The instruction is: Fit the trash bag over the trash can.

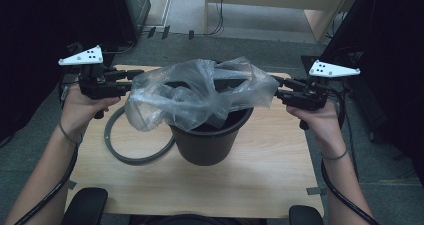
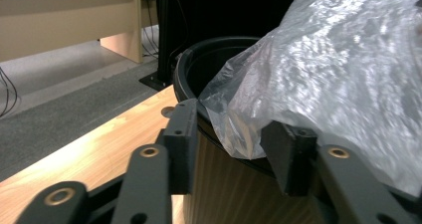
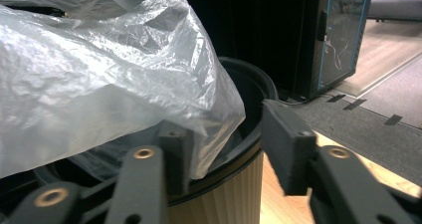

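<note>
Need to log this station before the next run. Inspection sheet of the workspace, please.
Surface: wooden table, bare at the front.
Job's things: dark ribbed bin upright mid-table; clear plastic bag bunched over its mouth, spilling over the left side of the rim.
Clutter: grey ring flat on the table, left of the bin.
Grippers: left claw open, bag edge and bin rim between its jaws, pads not pressing; right claw open astride the rim, bag edge by one jaw.
Cables: a black cable trails along each forearm.
Surroundings: grey carpet floor, wooden furniture behind, dark equipment at both sides.
</note>
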The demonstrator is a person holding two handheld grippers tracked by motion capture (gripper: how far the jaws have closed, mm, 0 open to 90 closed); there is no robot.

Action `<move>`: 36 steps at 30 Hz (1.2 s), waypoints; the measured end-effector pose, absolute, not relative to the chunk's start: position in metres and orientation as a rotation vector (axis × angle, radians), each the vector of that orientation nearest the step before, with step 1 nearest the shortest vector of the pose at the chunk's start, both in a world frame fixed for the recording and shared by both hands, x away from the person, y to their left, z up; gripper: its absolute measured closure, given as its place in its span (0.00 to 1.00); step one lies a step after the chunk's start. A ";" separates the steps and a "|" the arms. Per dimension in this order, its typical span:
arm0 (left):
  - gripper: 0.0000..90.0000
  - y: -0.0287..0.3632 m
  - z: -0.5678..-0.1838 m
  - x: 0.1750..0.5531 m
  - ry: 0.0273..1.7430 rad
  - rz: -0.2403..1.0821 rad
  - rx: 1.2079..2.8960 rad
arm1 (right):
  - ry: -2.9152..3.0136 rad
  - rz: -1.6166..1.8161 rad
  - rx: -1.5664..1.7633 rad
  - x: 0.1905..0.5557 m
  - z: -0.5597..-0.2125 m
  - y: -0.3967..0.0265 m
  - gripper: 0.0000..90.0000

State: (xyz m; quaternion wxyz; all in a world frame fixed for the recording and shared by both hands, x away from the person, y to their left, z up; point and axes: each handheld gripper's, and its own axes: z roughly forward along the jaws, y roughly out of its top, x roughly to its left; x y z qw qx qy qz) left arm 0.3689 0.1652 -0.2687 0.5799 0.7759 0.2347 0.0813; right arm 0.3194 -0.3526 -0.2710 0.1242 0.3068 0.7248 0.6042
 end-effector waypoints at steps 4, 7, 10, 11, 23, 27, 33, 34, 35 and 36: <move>0.61 0.170 -0.267 0.366 0.541 0.202 1.816 | 2.114 1.766 0.870 0.317 -0.270 -0.351 0.58; 0.60 0.176 -0.266 0.364 0.539 0.213 1.817 | 2.113 1.786 0.863 0.316 -0.269 -0.351 0.57; 0.60 0.182 -0.264 0.361 0.541 0.222 1.812 | 2.097 1.810 0.859 0.315 -0.267 -0.352 0.55; 0.60 0.184 -0.263 0.361 0.542 0.222 1.810 | 2.096 1.817 0.853 0.314 -0.266 -0.352 0.54; 0.56 0.192 -0.231 0.351 0.495 0.263 1.785 | 2.108 1.795 0.814 0.307 -0.261 -0.350 0.44; 0.54 0.176 -0.231 0.354 0.466 0.248 1.819 | 2.107 1.802 0.817 0.311 -0.263 -0.345 0.44; 0.53 0.155 -0.235 0.360 0.437 0.218 1.865 | 2.119 1.797 0.822 0.313 -0.266 -0.341 0.44; 0.53 0.151 -0.235 0.361 0.431 0.219 1.878 | 2.121 1.794 0.818 0.313 -0.266 -0.341 0.44; 0.52 0.148 -0.235 0.362 0.426 0.216 1.883 | 2.121 1.796 0.815 0.312 -0.266 -0.340 0.44; 0.52 0.144 -0.234 0.364 0.421 0.211 1.887 | 2.119 1.802 0.814 0.312 -0.266 -0.339 0.44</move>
